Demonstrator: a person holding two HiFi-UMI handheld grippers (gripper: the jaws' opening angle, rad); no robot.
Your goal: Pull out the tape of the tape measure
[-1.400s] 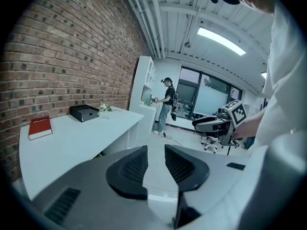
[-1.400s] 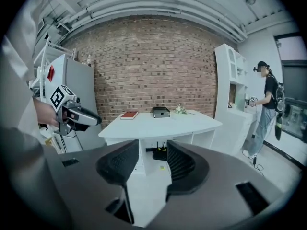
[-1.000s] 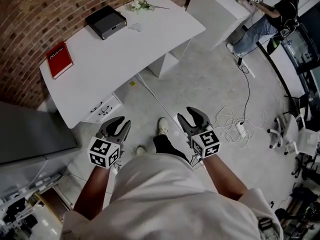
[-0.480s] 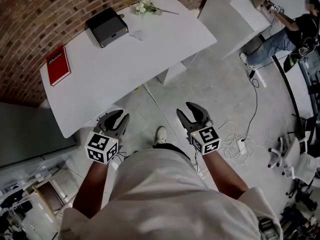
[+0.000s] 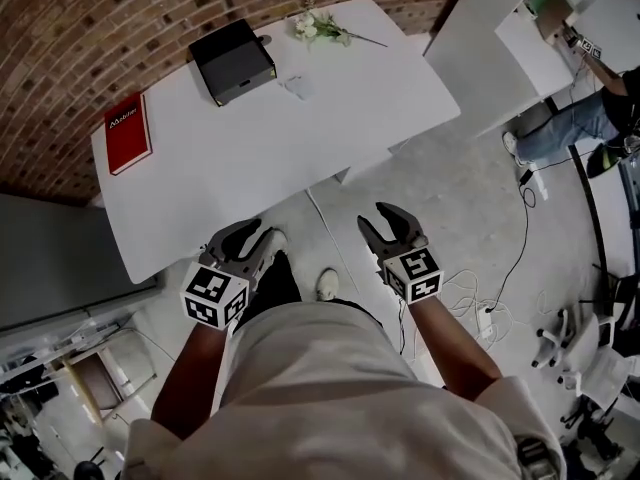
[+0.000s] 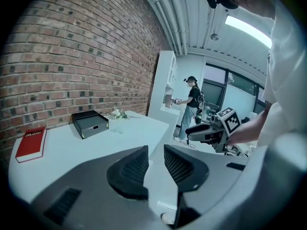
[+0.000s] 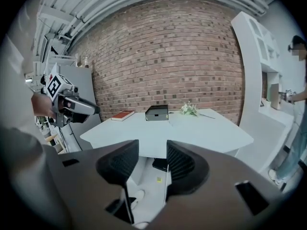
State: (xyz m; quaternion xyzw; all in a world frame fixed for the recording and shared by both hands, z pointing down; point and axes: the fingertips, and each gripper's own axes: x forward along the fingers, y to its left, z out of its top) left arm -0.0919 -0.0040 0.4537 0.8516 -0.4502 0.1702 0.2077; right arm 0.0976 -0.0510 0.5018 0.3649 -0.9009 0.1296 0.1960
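Both grippers hang in front of the person's body, short of the white table [image 5: 300, 158]. In the head view my left gripper [image 5: 243, 236] is open with nothing between its jaws, close to the table's near edge. My right gripper [image 5: 388, 223] is open too and empty, over the floor. The left gripper view shows its jaws [image 6: 154, 164] apart, and so does the right gripper view [image 7: 152, 159]. I cannot make out a tape measure. A small pale object [image 5: 297, 86] lies on the table beside a black box [image 5: 232, 60].
A red book [image 5: 127, 132] lies at the table's left end and a sprig of flowers [image 5: 320, 28] at its far edge. A grey cabinet [image 5: 60, 258] stands left. Cables [image 5: 480, 298] lie on the floor at right. Another person [image 5: 590, 108] stands by a white shelf unit [image 5: 500, 38].
The person has stepped toward the table, so both grippers are nearer its front edge. The jaws of both stay apart and empty.
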